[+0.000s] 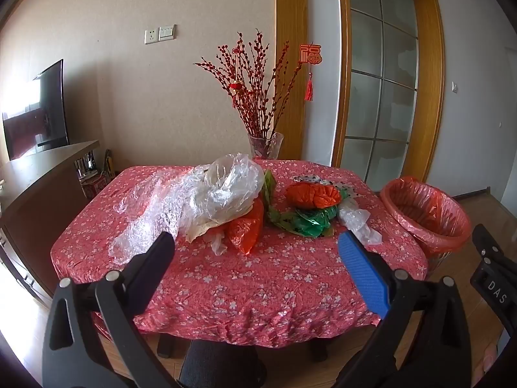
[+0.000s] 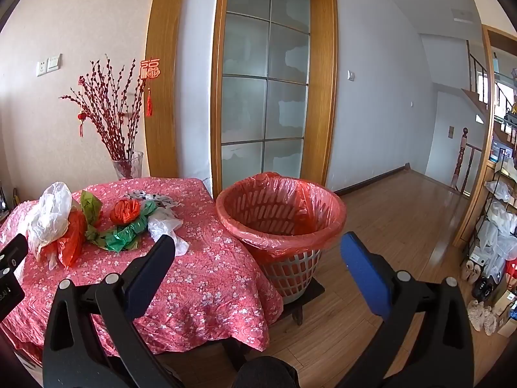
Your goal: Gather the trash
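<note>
Crumpled plastic bags lie in two heaps on the table (image 1: 226,291), which is covered by a pink flowered cloth. In the left wrist view, the larger heap sits at about eleven o'clock from the left gripper (image 1: 257,252): a clear bag (image 1: 223,190) on top, bubble wrap (image 1: 145,220) trailing toward the near-left finger, and an orange bag (image 1: 245,229) at its near edge. At about one o'clock lies the second heap: an orange-red bag (image 1: 311,195) resting on a green bag (image 1: 307,221), with a small clear bag (image 1: 357,221) just beyond the tip of the blue-padded finger. The left gripper hangs over the near part of the table with its jaws spread wide and nothing between them, apart from all the bags.

In the right wrist view, the right gripper (image 2: 258,249) is likewise wide open and empty. The lined basket (image 2: 281,223), a white slatted bin with an orange liner, stands at twelve o'clock just beyond the fingers, on a low dark stand beside the table's right edge. The bags lie at ten o'clock from it.

A glass vase of red branches (image 1: 258,97) stands at the table's far edge.
</note>
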